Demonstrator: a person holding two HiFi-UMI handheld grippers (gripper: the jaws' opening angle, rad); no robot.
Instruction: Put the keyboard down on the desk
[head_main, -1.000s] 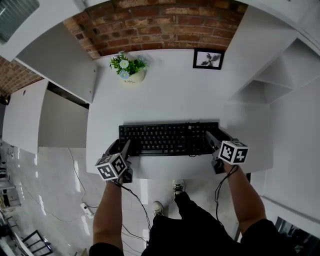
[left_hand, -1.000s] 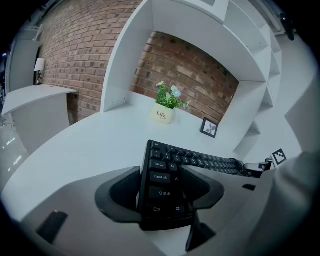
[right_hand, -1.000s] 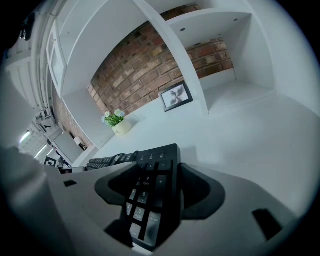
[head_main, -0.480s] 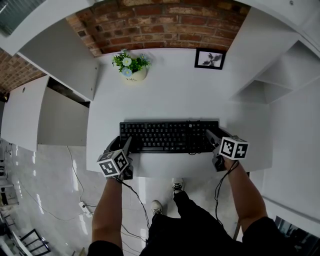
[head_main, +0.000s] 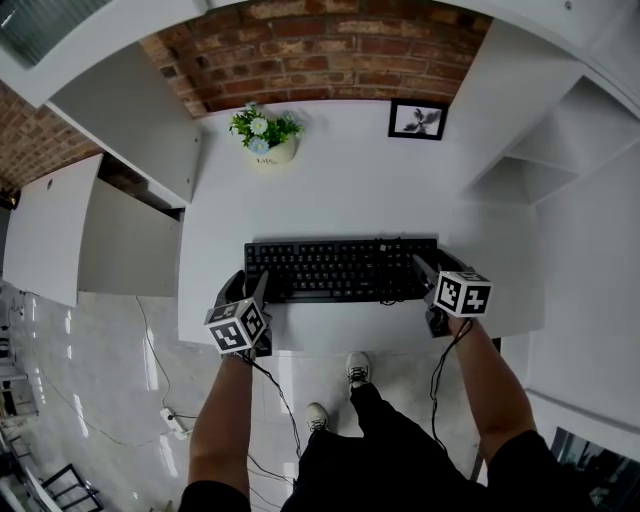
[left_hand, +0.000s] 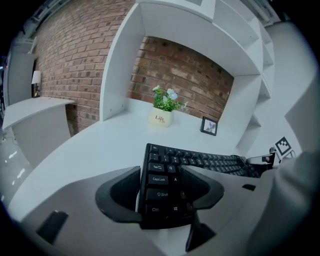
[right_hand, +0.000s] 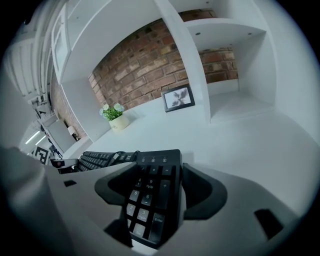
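Note:
A black keyboard (head_main: 335, 270) stretches across the front part of the white desk (head_main: 350, 185), parallel to its front edge. My left gripper (head_main: 250, 292) is shut on its left end, where the Ctrl and Shift keys (left_hand: 161, 187) sit between the jaws. My right gripper (head_main: 426, 276) is shut on the number-pad end (right_hand: 150, 192). The keyboard (left_hand: 200, 161) lies low and level over the desk. I cannot tell whether it touches the surface. Each gripper view shows the other gripper at the far end: the right gripper (left_hand: 265, 160) and the left gripper (right_hand: 62, 162).
At the back of the desk stand a small potted plant (head_main: 264, 135) and a framed picture (head_main: 417, 119) against the brick wall. White shelves (head_main: 540, 160) rise at the right, a white panel (head_main: 130, 120) at the left. Cables (head_main: 270, 400) hang below the front edge.
Both grippers still hold the keyboard ends. The keyboard sits about where it was on the desk; only the head view has shifted slightly.

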